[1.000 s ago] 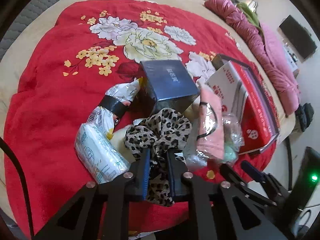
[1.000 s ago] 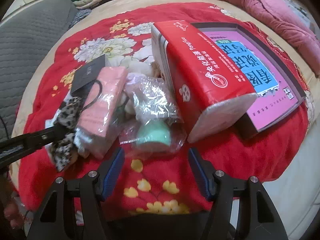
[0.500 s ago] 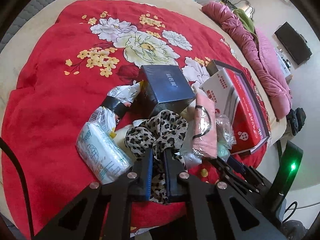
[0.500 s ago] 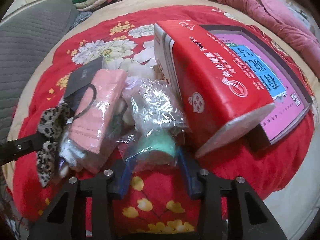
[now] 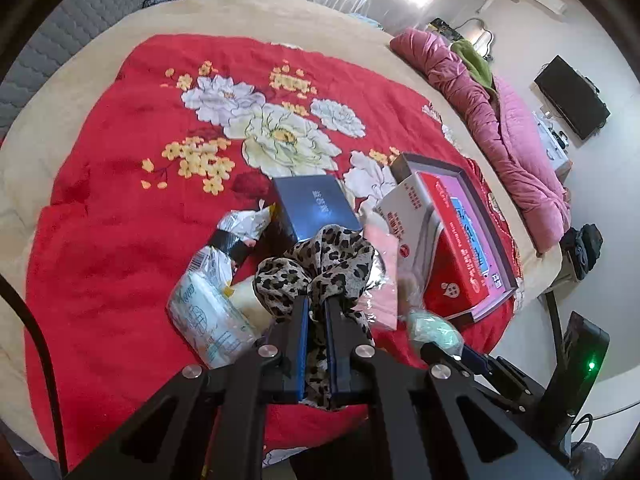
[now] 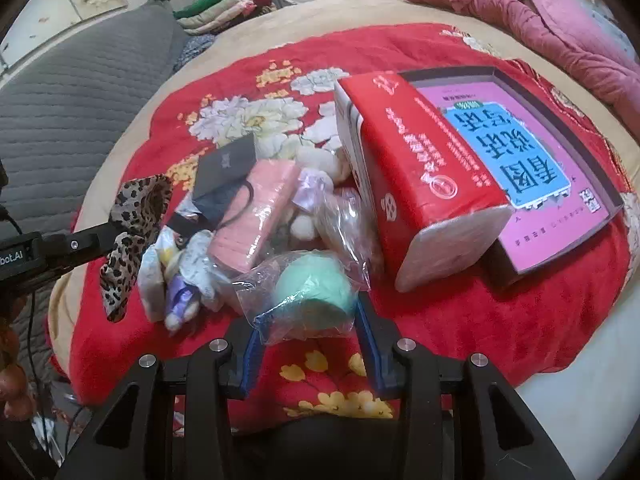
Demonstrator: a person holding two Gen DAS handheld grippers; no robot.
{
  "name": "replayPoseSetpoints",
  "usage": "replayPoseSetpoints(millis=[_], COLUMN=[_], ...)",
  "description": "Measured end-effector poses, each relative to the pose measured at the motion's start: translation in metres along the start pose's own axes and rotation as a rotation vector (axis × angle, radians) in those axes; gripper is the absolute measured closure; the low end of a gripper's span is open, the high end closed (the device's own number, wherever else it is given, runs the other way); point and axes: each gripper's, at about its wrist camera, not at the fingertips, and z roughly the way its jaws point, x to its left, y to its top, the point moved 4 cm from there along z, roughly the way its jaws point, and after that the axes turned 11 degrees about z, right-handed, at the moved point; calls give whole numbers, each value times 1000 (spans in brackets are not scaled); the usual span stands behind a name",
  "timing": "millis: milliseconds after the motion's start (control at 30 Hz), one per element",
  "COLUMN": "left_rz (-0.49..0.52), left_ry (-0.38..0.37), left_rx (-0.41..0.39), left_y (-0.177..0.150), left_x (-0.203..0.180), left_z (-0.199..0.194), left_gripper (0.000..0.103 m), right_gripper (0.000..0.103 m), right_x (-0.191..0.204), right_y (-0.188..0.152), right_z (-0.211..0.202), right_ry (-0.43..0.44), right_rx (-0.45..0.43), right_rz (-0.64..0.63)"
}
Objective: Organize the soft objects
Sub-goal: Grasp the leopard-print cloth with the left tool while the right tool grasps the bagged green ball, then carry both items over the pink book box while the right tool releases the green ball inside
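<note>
Bedding fills both views: one red floral blanket point(image 5: 120, 208) spread over a beige bed, with one rumpled pink quilt point(image 5: 516, 132) along the far edge. On the blanket lies one shallow dark tray point(image 6: 612, 200) with a pink and blue printed panel inside. One red tissue pack point(image 6: 420, 184) leans tilted against the tray's near rim. Beside it sits a heap of small items: one dark blue box point(image 5: 316, 204), one pink wrapped pack point(image 6: 256, 216) with a black hair tie on it, one white patterned tissue packet point(image 5: 208, 324), and several crinkled plastic bags.

Left gripper point(image 5: 316, 308) is clamped nearly shut on one leopard-print scrunchie point(image 5: 320, 264), held above the heap. Right gripper point(image 6: 308, 312), at a narrow width, pinches one mint-green soft ball in a clear bag point(image 6: 312, 292), its pads pressing both sides, just in front of the heap.
</note>
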Motion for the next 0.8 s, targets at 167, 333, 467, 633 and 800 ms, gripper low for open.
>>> replayPoseSetpoints(millis=[167, 333, 467, 633, 800], left_rz=[18, 52, 77, 112, 152], left_ry=[11, 15, 14, 4, -15], left_rx=[-21, -38, -51, -62, -69], left_y=[6, 12, 17, 27, 38], left_x=[-9, -25, -38, -59, -85], left_z=[-14, -26, -32, -35, -27], left_gripper=[95, 95, 95, 95, 95], right_gripper=[60, 60, 60, 60, 60], right_x=[0, 2, 2, -9, -28], right_y=[10, 20, 28, 39, 50], right_z=[-26, -49, -63, -77, -87], right_ry=[14, 24, 21, 17, -8], right_rx=[-61, -124, -165, -209, -243], right_rz=[1, -7, -21, -8, 31])
